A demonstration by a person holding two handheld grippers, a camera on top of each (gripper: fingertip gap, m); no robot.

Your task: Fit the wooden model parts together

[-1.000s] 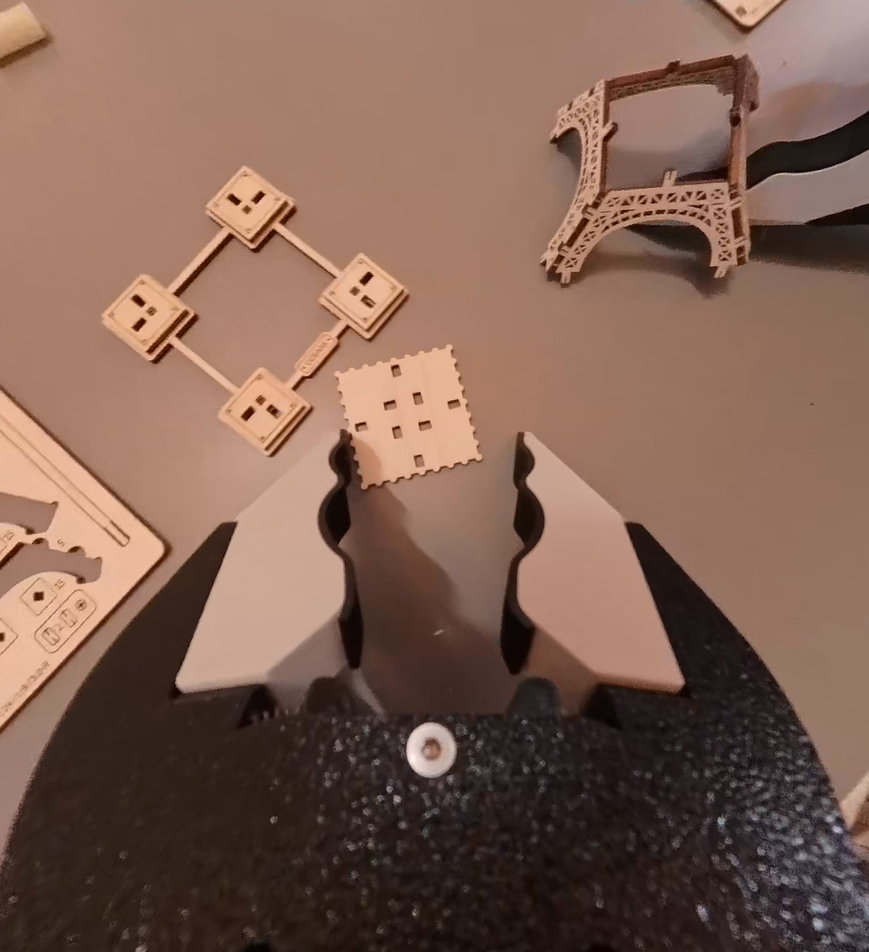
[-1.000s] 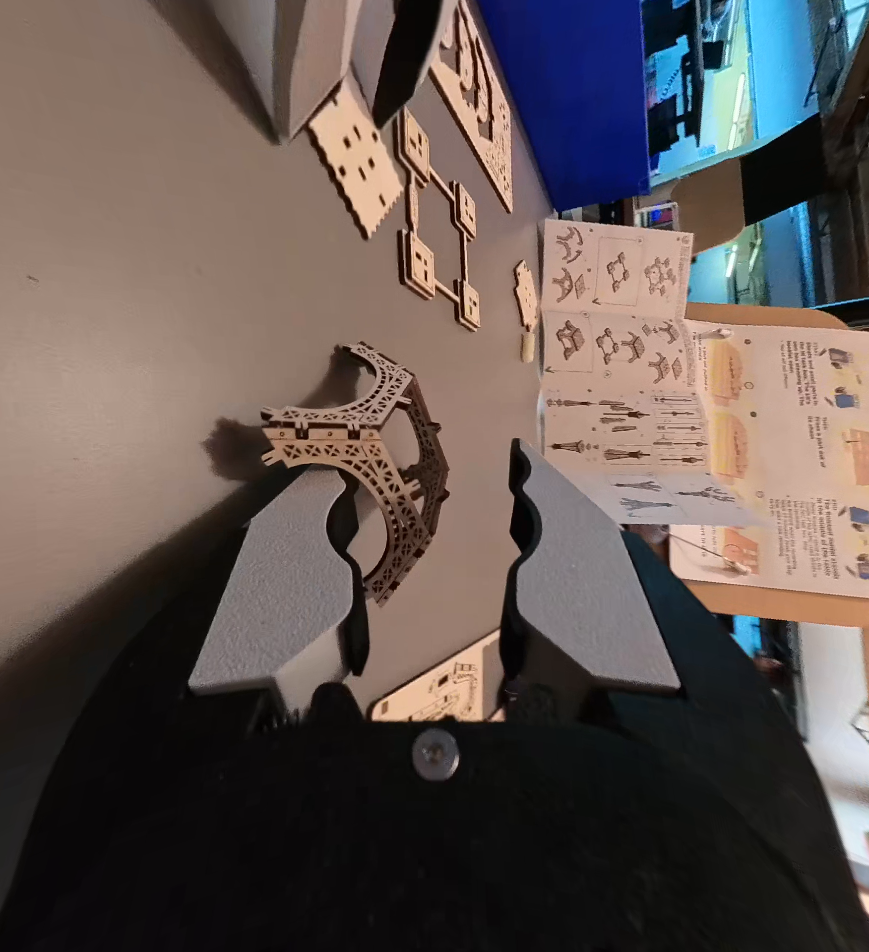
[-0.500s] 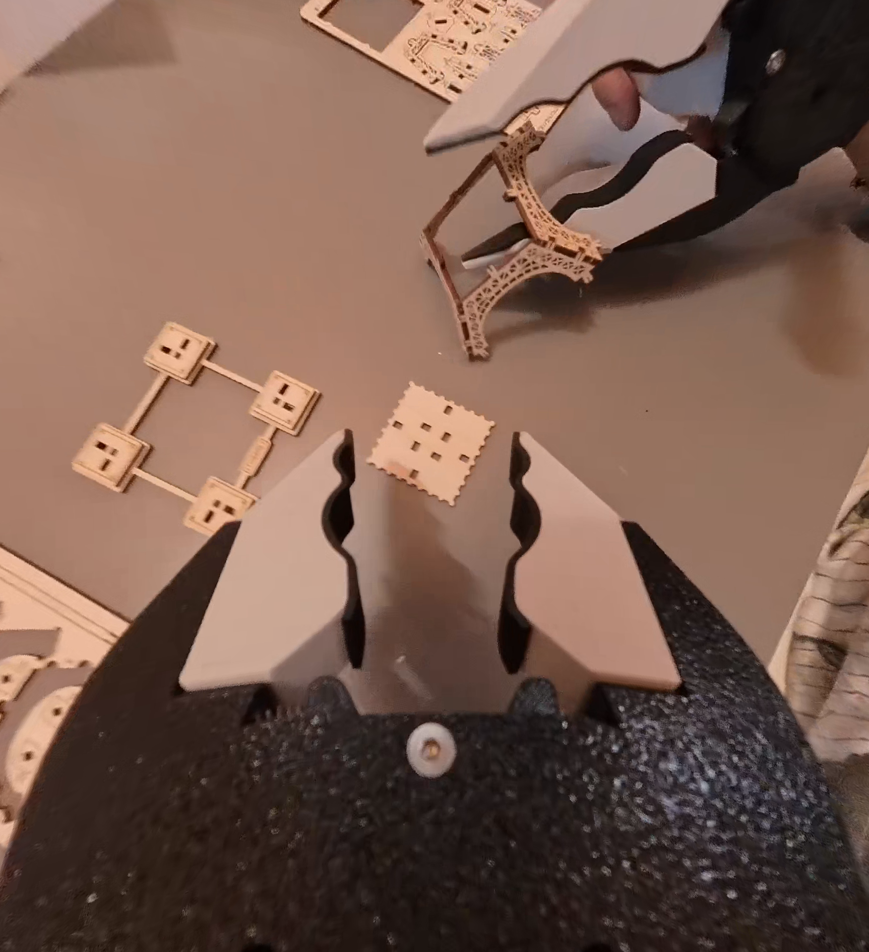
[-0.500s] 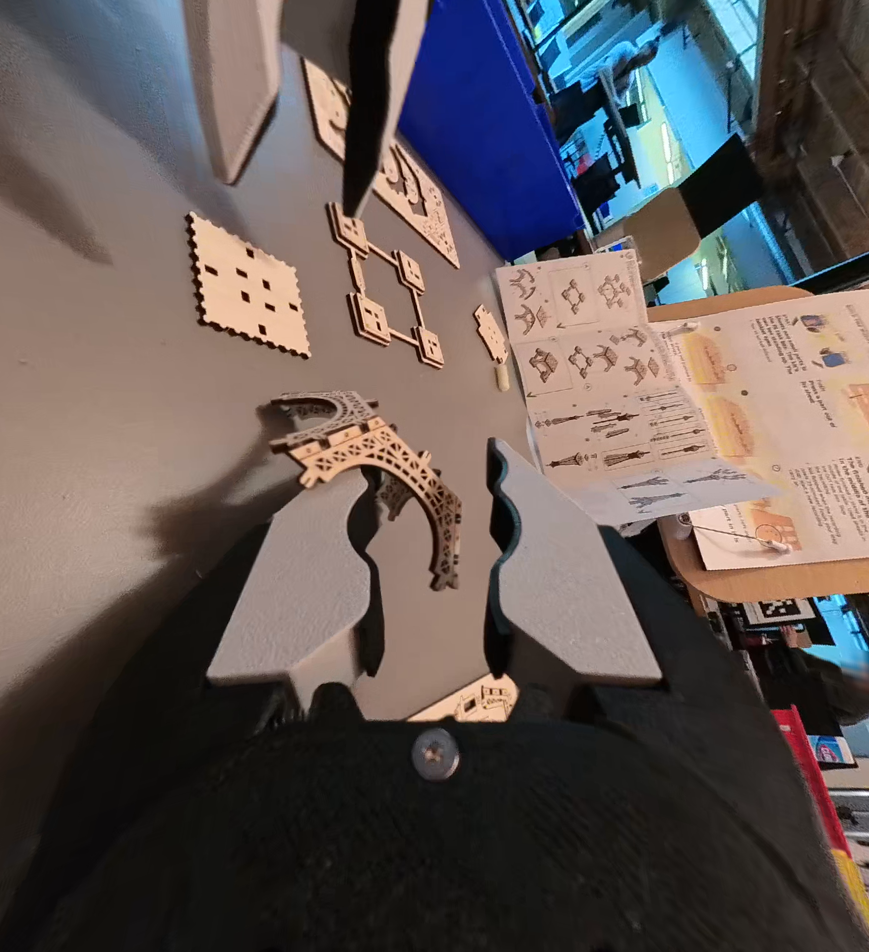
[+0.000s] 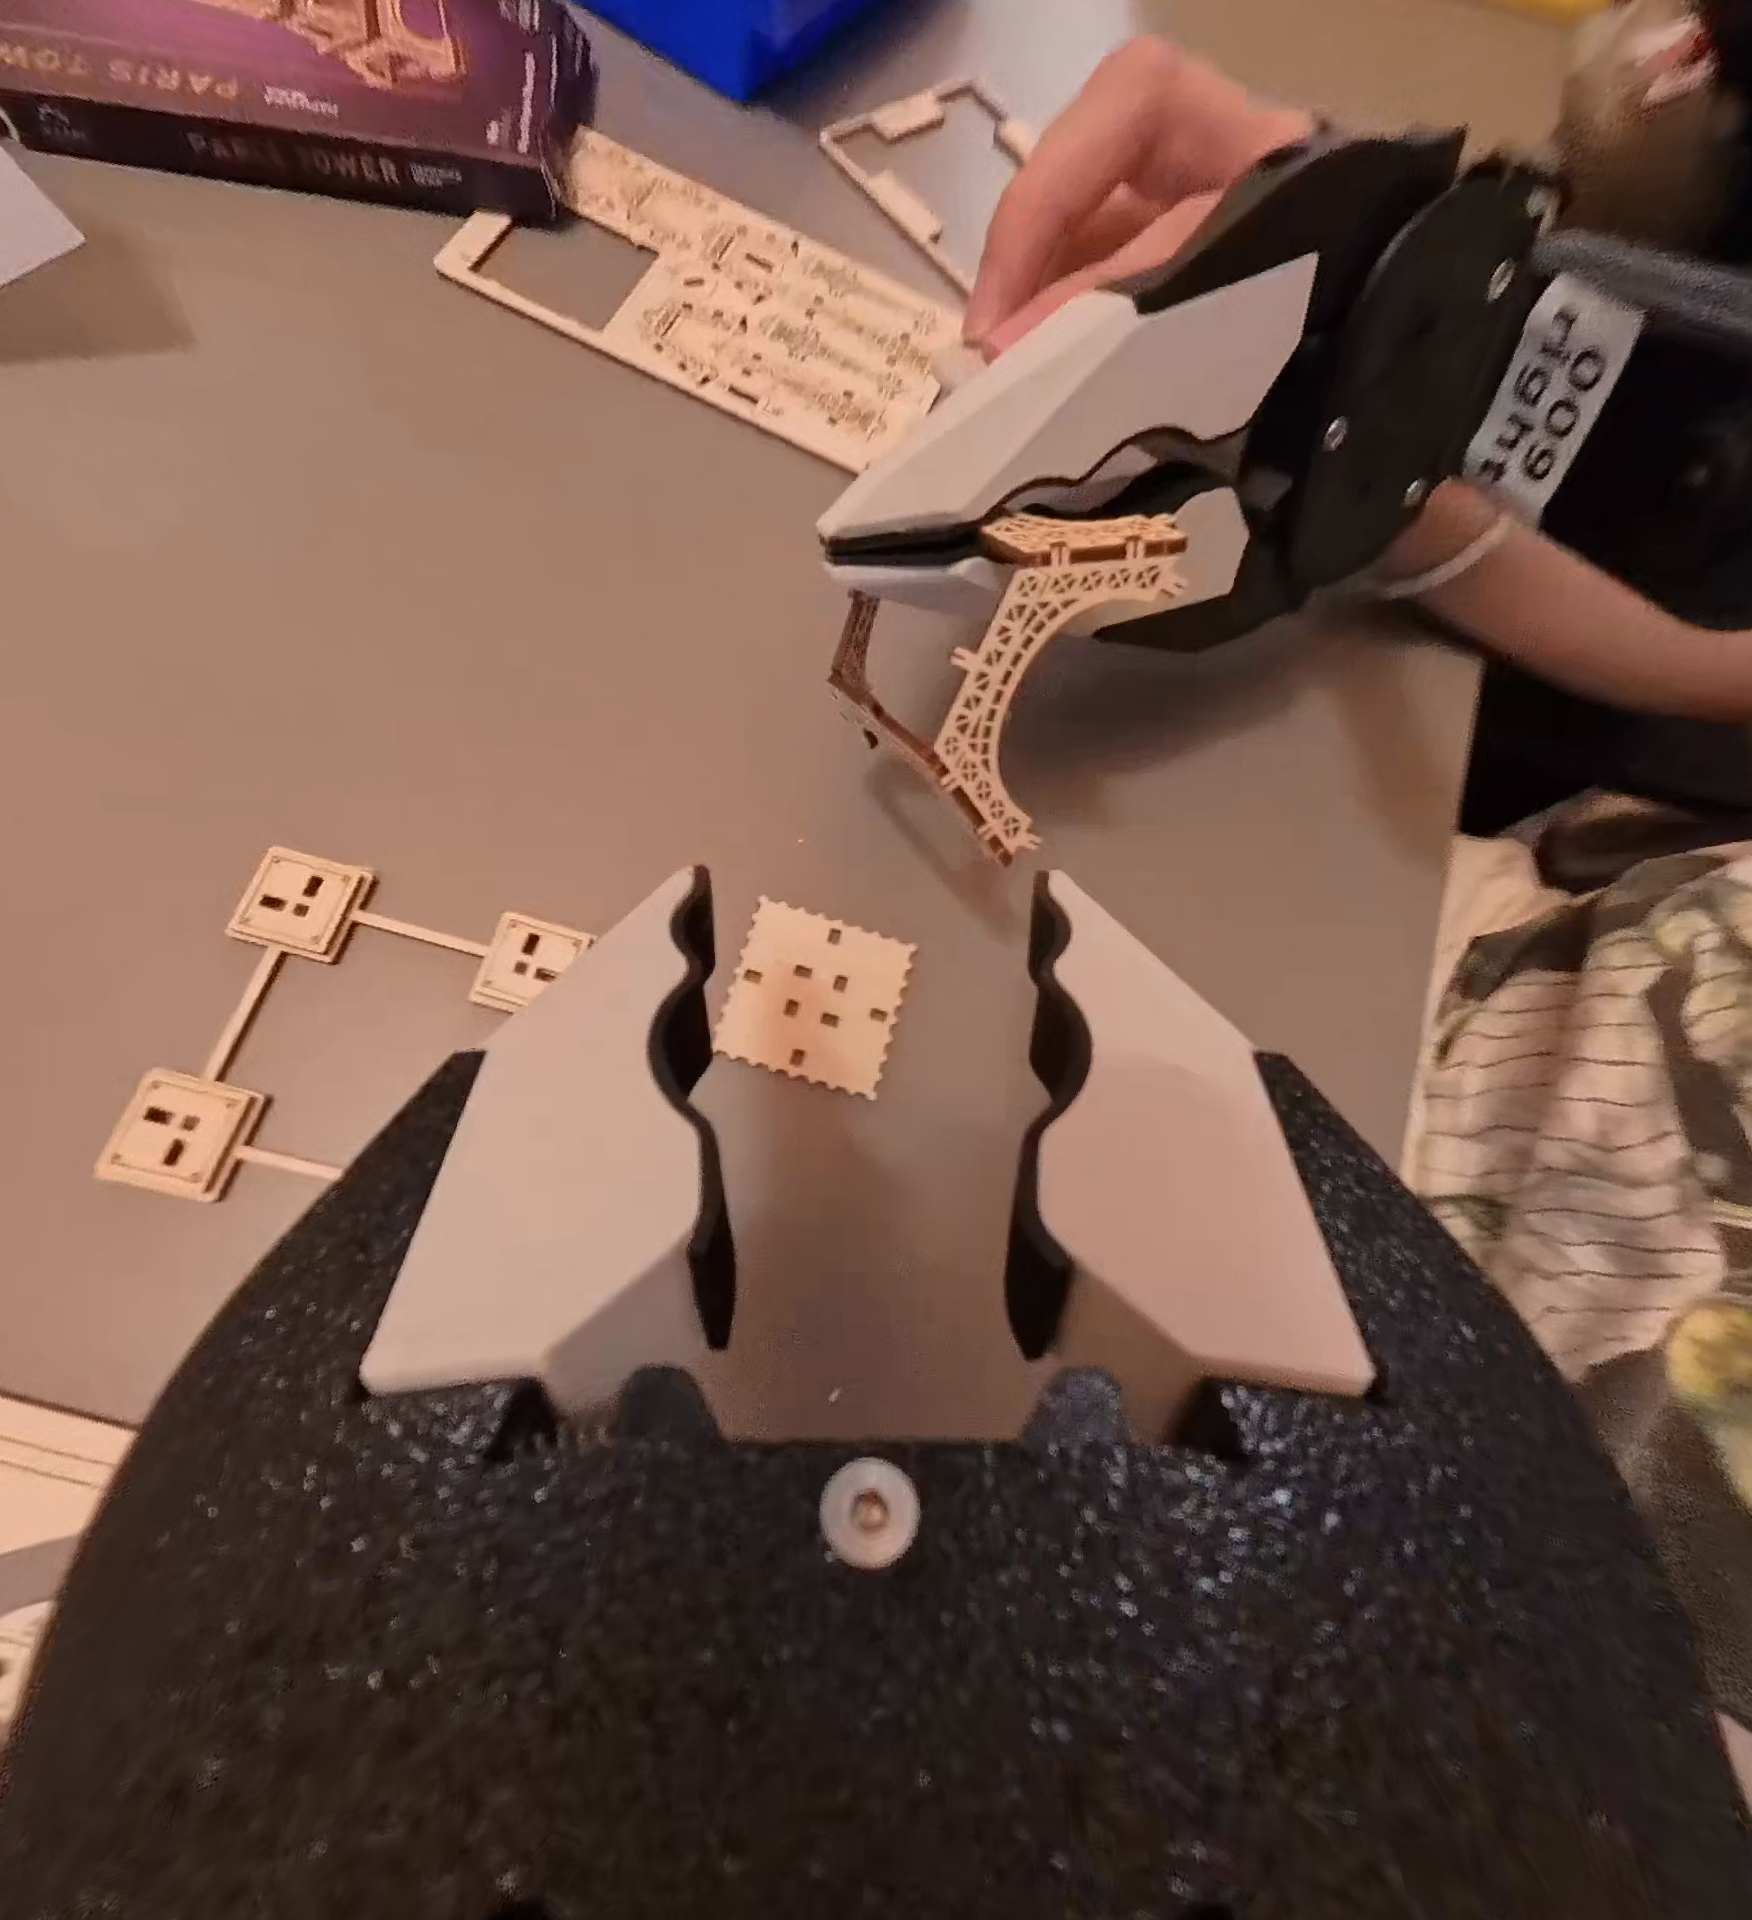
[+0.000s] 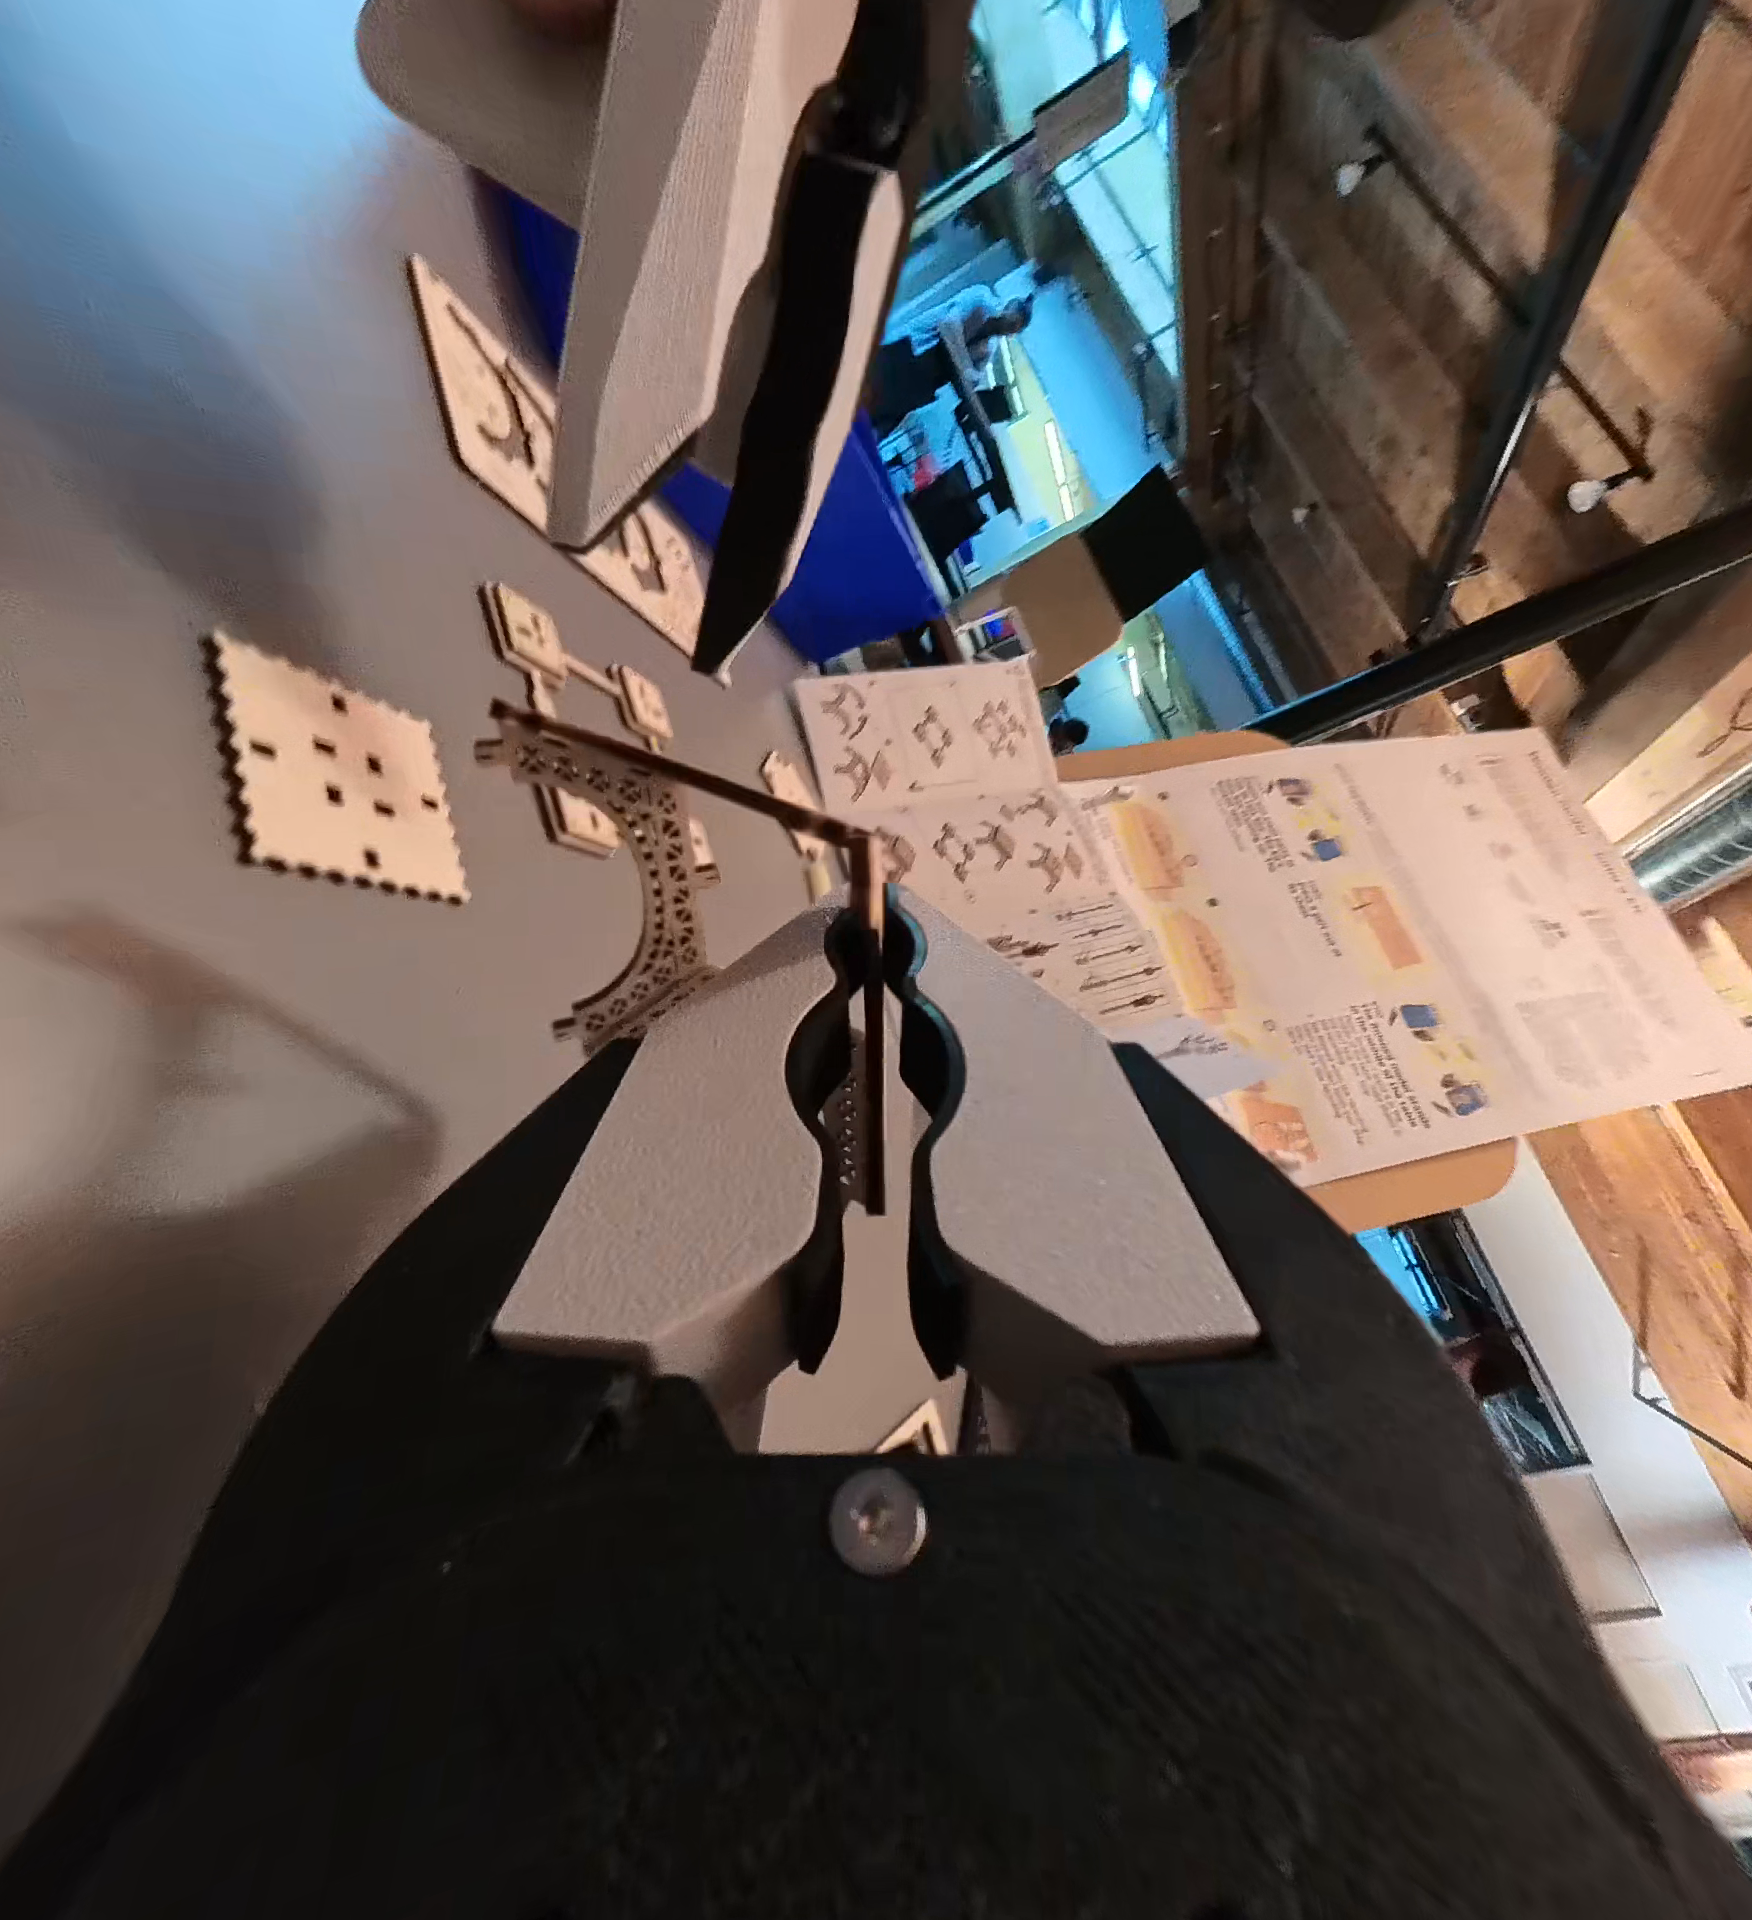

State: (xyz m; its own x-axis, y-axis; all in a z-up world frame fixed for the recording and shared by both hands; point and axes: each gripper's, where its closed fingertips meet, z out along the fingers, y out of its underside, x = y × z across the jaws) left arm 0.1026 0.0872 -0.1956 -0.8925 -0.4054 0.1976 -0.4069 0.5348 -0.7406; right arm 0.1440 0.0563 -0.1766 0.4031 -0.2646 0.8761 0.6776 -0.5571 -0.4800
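My right gripper (image 6: 870, 920) is shut on one thin side of the wooden lattice tower base (image 6: 659, 862) and holds it lifted off the grey table. The left wrist view shows the same: the right gripper (image 5: 836, 545) clamps the tower base (image 5: 997, 675) above the table (image 5: 384, 623). My left gripper (image 5: 870, 888) is open and holds nothing. It hovers over the square wooden plate with slots (image 5: 815, 997), which lies flat between and below its fingers, untouched. The plate also shows in the right wrist view (image 6: 337, 774), with the left gripper's fingers (image 6: 643, 343) above it.
A wooden frame of square pads joined by strips (image 5: 300, 977) lies left of the plate. Punched wooden sheets (image 5: 726, 322) and a dark box (image 5: 259, 94) lie at the back. Instruction sheets (image 6: 1267, 914) lie beyond. A person's hand (image 5: 1090, 187) holds the right gripper; clothing (image 5: 1630, 1091) is at the table's right edge.
My right gripper closed on a side of the tower base and lifted it off the table. My left gripper stayed open and shifted over the square plate.
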